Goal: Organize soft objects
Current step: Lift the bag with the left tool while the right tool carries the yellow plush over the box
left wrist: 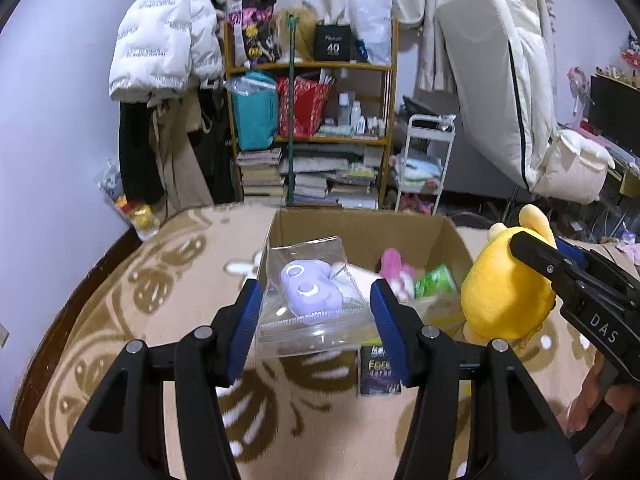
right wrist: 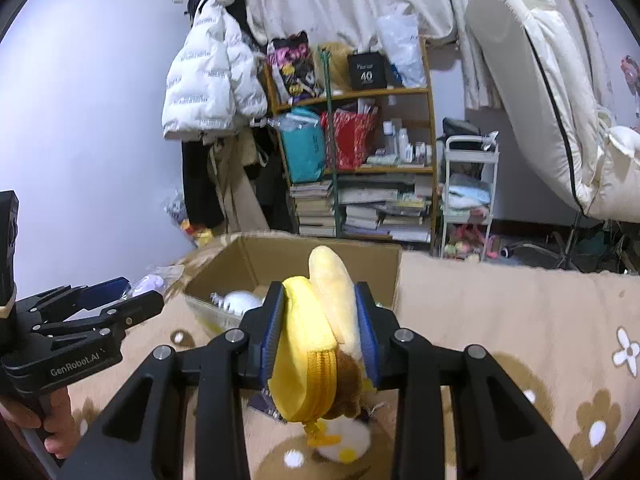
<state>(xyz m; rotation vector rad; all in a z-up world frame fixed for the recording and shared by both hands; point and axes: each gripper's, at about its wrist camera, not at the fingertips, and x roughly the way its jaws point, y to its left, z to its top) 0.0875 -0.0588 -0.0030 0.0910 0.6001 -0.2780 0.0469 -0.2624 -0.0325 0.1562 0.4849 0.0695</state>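
Note:
An open cardboard box (left wrist: 448,240) stands on a flower-patterned blanket (left wrist: 120,320). My left gripper (left wrist: 316,320) grips a clear plastic pouch (left wrist: 308,308) with a purple plush inside, held over the box's near left corner. A pink plush (left wrist: 394,270) and a green packet (left wrist: 436,280) lie in the box. My right gripper (right wrist: 320,328) is shut on a yellow plush toy (right wrist: 308,340) with a zipper, held just short of the box (right wrist: 360,258). The toy also shows in the left wrist view (left wrist: 504,288), right of the box.
A dark card packet (left wrist: 378,372) lies on the blanket in front of the box. Behind stand a cluttered wooden shelf (left wrist: 312,120), stacked books, a white cart (left wrist: 428,160), hanging coats (left wrist: 164,40) and a leaning mattress (left wrist: 500,80).

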